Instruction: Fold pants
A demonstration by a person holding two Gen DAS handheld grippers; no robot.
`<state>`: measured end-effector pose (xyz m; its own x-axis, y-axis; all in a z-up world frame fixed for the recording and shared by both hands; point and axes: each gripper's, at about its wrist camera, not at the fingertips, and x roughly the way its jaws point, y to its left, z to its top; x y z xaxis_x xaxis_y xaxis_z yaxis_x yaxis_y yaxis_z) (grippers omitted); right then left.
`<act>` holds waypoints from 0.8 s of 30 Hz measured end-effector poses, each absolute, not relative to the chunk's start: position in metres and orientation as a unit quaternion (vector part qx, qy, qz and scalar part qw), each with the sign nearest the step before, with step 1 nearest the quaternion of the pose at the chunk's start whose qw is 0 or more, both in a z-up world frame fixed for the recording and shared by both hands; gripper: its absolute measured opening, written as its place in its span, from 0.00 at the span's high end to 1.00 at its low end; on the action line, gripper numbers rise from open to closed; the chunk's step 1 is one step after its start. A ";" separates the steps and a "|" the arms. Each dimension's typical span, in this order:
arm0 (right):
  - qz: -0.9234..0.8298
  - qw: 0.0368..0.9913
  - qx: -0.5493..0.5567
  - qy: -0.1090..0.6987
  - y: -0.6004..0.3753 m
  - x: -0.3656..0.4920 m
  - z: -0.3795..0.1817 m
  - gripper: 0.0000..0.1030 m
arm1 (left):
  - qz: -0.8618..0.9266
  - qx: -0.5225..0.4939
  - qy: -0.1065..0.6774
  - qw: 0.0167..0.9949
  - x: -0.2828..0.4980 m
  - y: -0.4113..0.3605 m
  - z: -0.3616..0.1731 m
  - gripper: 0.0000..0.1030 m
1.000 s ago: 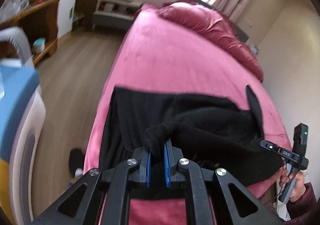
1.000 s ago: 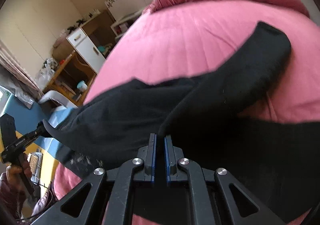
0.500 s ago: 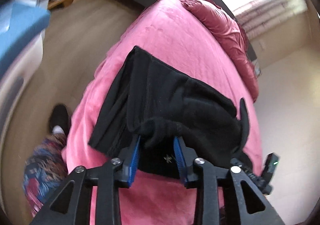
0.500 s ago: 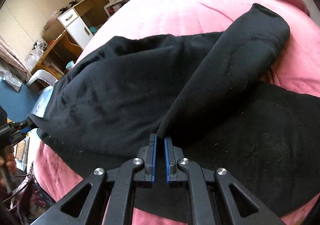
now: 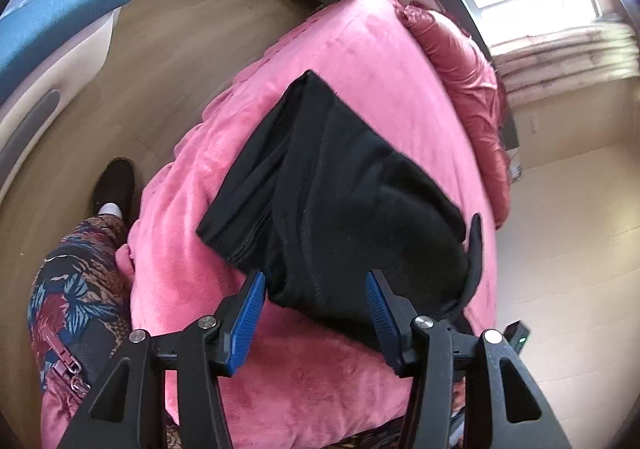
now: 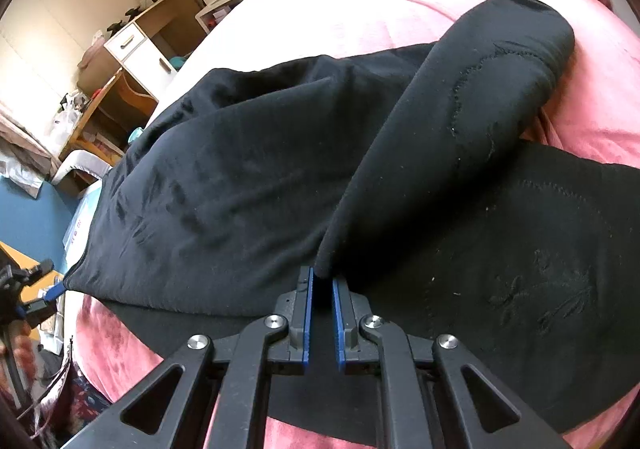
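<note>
Black fleece pants (image 5: pixel 340 177) lie folded across the pink bed (image 5: pixel 352 49). My left gripper (image 5: pixel 315 277) hovers over their near edge. Its jaws are opening and stand wide, and the blue pads (image 5: pixel 248 313) press on nothing. In the right wrist view the pants (image 6: pixel 224 185) spread out to the left. One leg (image 6: pixel 460 109) is folded back over them toward the far right. My right gripper (image 6: pixel 321 275) is low over the cloth. The corner of that folded leg is pinched at its tips, and its jaws are starting to open.
A person's leg in floral trousers (image 5: pixel 72 289) and a black shoe (image 5: pixel 114 185) stand at the bed's left side on the wood floor. A crimson duvet (image 5: pixel 468 61) is bunched at the head. A desk with white drawers (image 6: pixel 132 45) stands beyond the bed.
My left gripper rolled, came down and opened, letting go of the bunched edge, which now lies flat. My right gripper sank toward the bed with the fold still in its tips.
</note>
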<state>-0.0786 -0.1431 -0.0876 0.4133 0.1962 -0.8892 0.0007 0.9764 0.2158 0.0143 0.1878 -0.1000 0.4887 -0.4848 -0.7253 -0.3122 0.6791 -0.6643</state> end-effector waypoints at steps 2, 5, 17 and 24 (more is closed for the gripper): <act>0.057 0.835 0.092 0.539 -0.142 -0.079 -0.088 0.89 | -0.050 -0.392 0.514 0.762 0.015 0.186 -0.104 0.51; 0.057 0.834 0.094 0.541 -0.143 -0.078 -0.090 0.89 | -0.053 -0.375 0.520 0.766 0.019 0.180 -0.106 0.78; 0.090 0.855 0.098 0.501 -0.136 -0.086 -0.053 0.94 | -0.092 -0.299 0.415 0.854 0.036 0.184 -0.032 0.90; 0.096 0.833 0.080 0.540 -0.124 -0.096 -0.084 0.94 | -0.024 -0.261 0.528 0.808 0.049 0.197 -0.107 0.90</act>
